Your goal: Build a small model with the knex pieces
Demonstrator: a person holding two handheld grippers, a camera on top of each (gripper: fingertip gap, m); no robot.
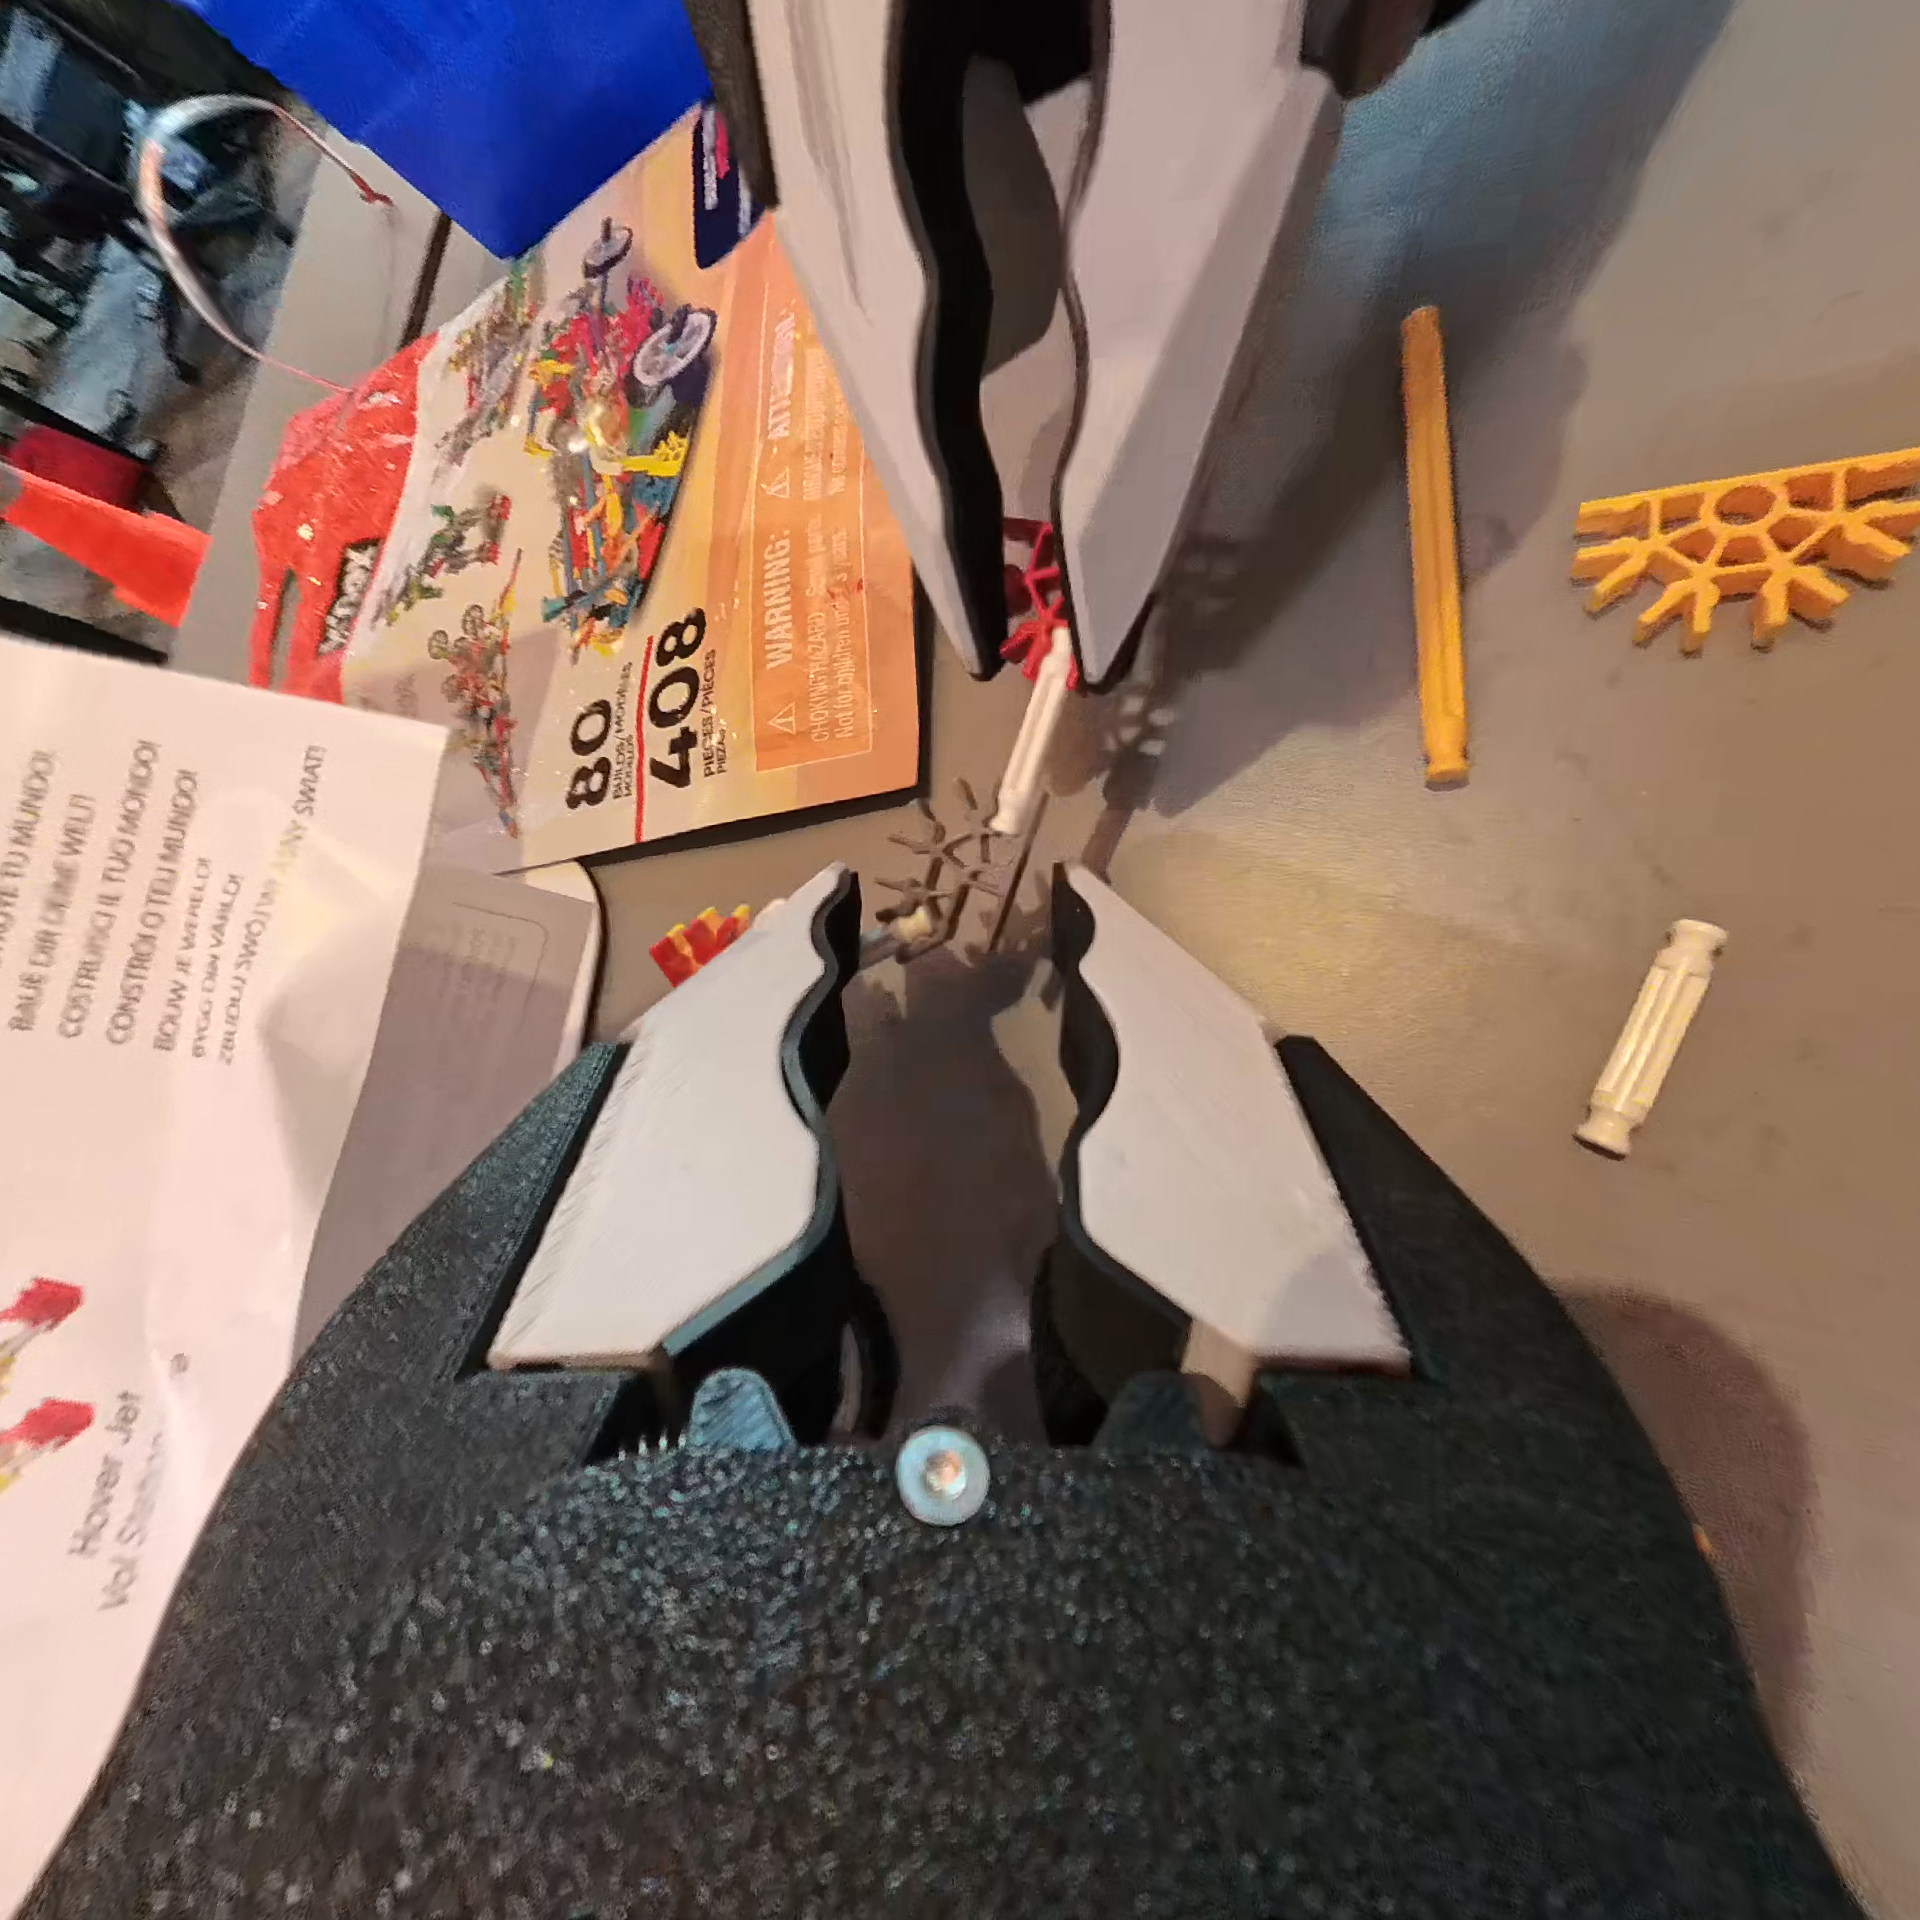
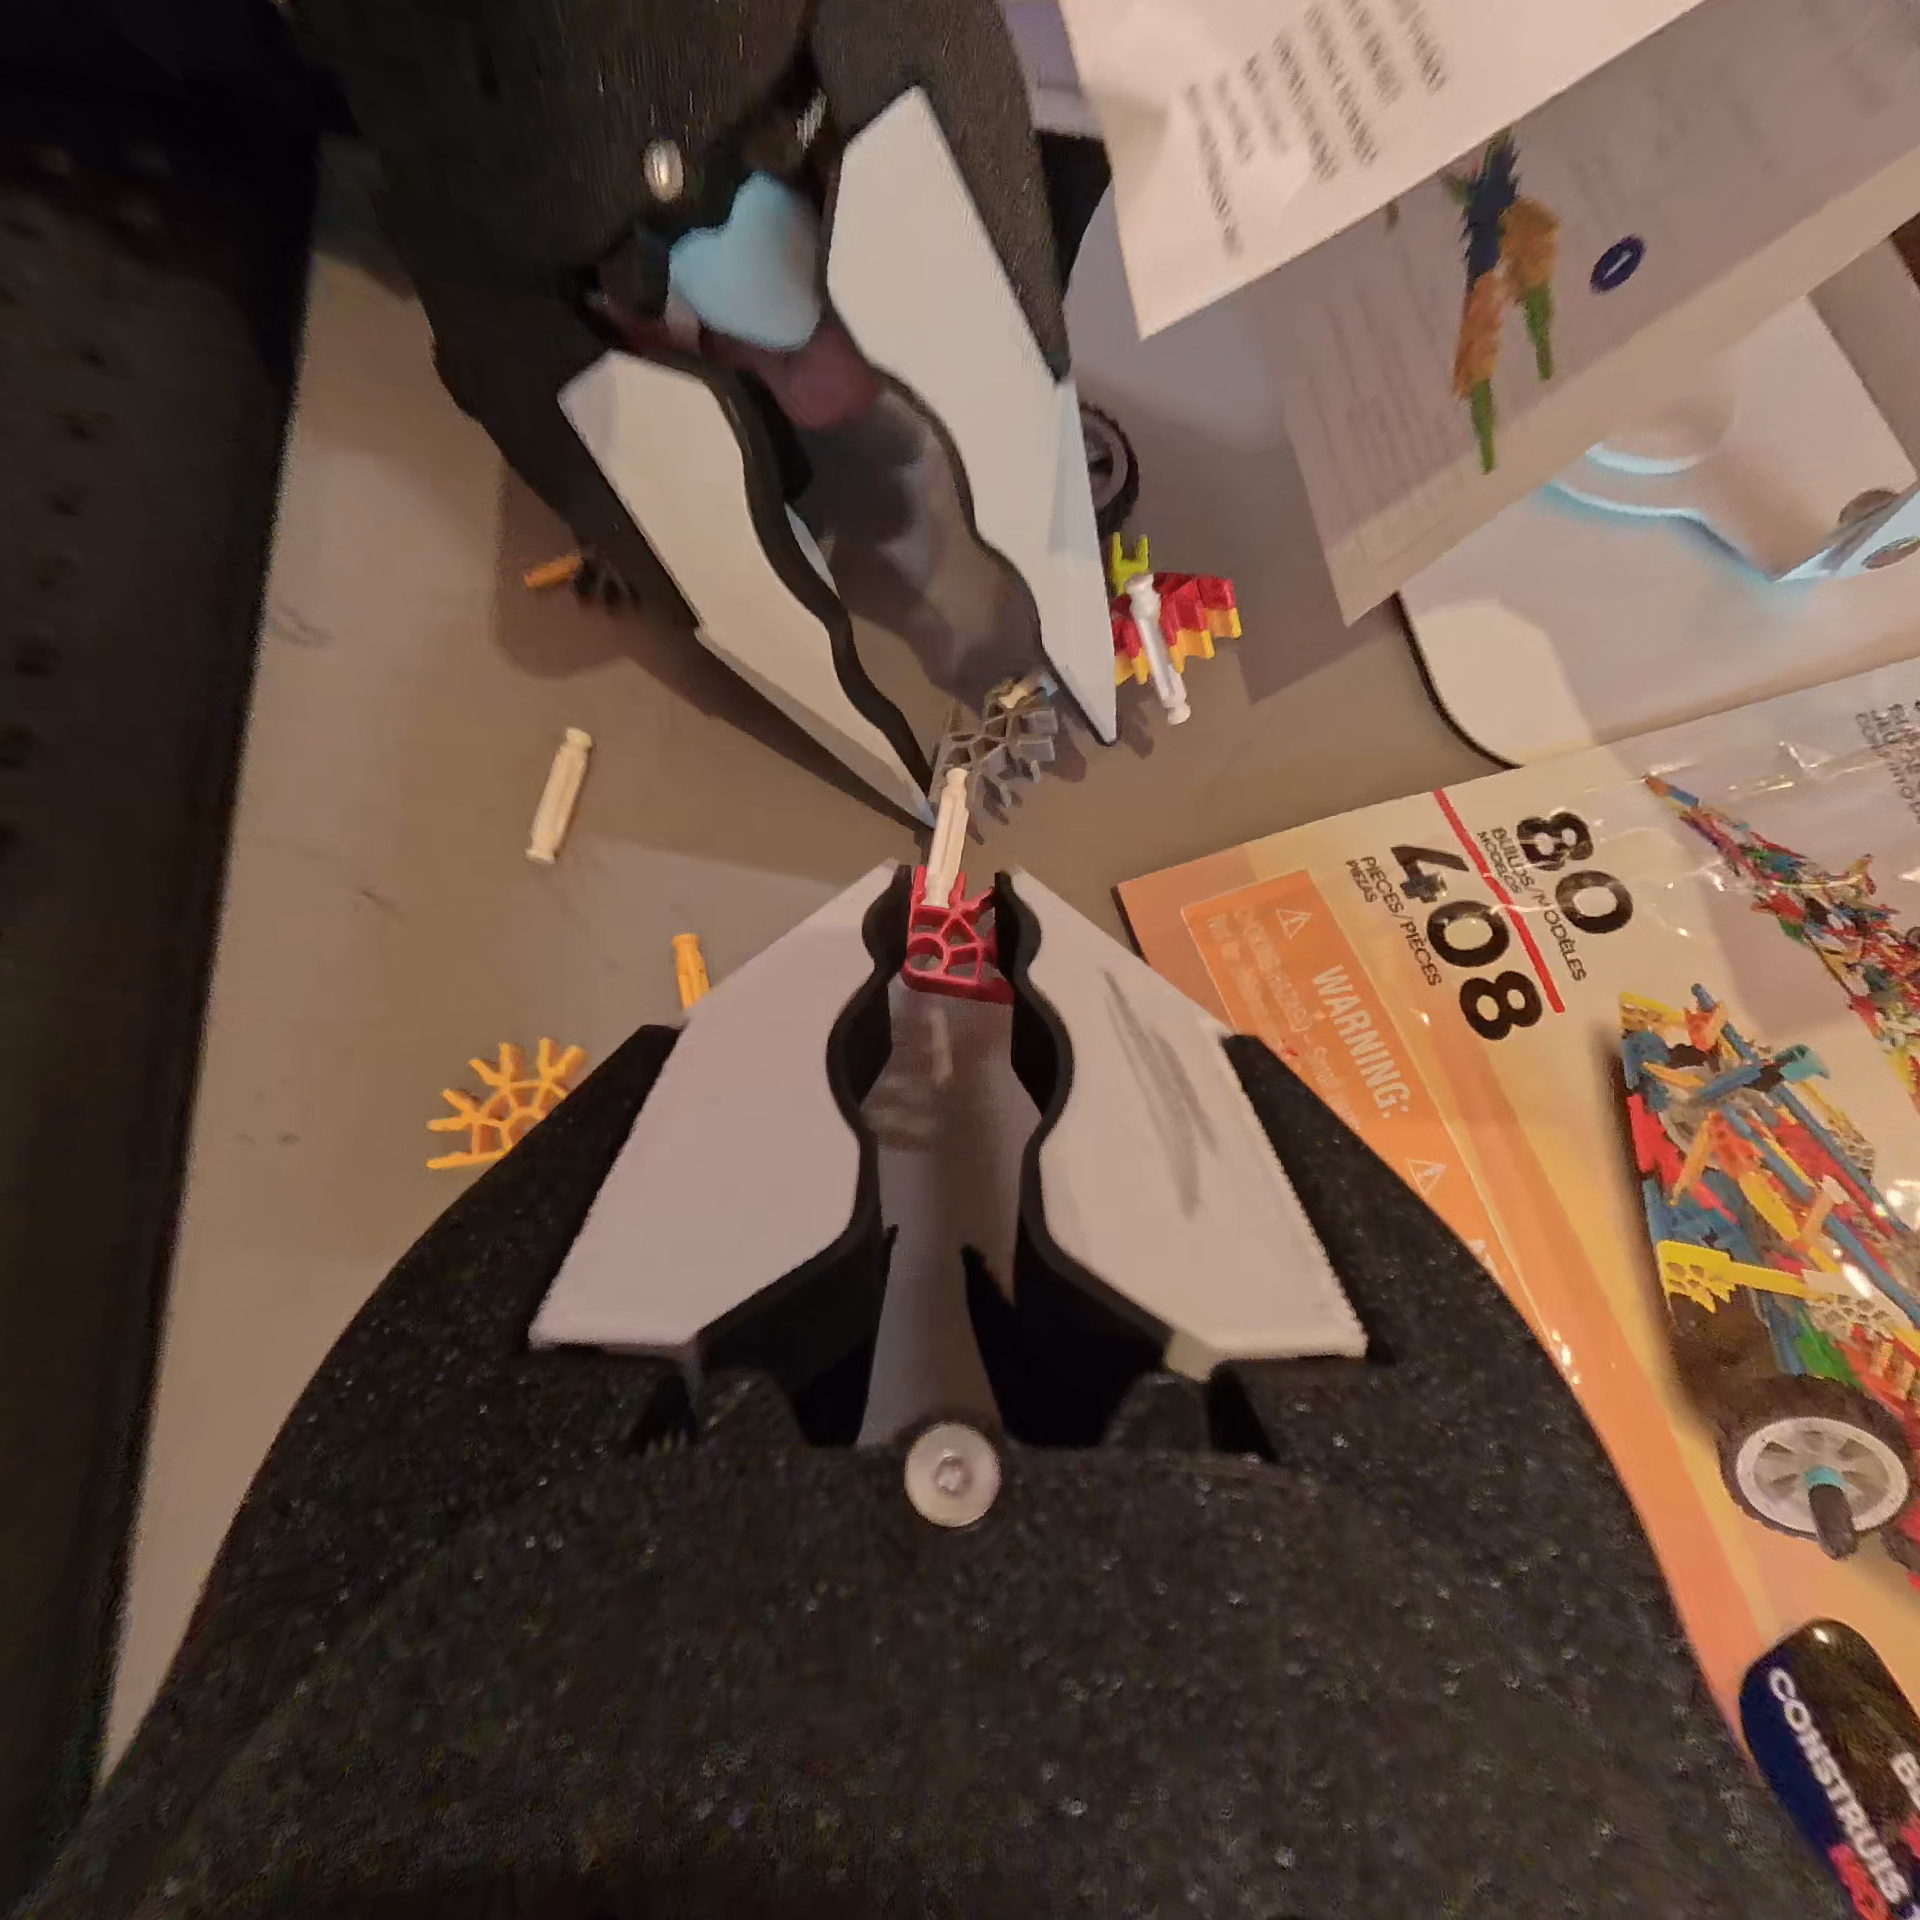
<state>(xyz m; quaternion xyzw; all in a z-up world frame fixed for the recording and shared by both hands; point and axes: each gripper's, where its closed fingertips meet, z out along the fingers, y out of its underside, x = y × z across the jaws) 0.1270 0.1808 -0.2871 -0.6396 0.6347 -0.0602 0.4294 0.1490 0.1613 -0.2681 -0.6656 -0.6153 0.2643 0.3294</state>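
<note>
A yellow rod (image 1: 1435, 540), yellow connector (image 1: 1756, 545) and white rod (image 1: 1652, 1034) lie near a toy-set bag (image 1: 644, 582) on the grey table (image 1: 1558, 831).

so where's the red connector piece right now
The red connector is pinched at the tips of the right tongs, centre of the right wrist view, with a white rod plugged into it pointing toward the grey connector.
</note>
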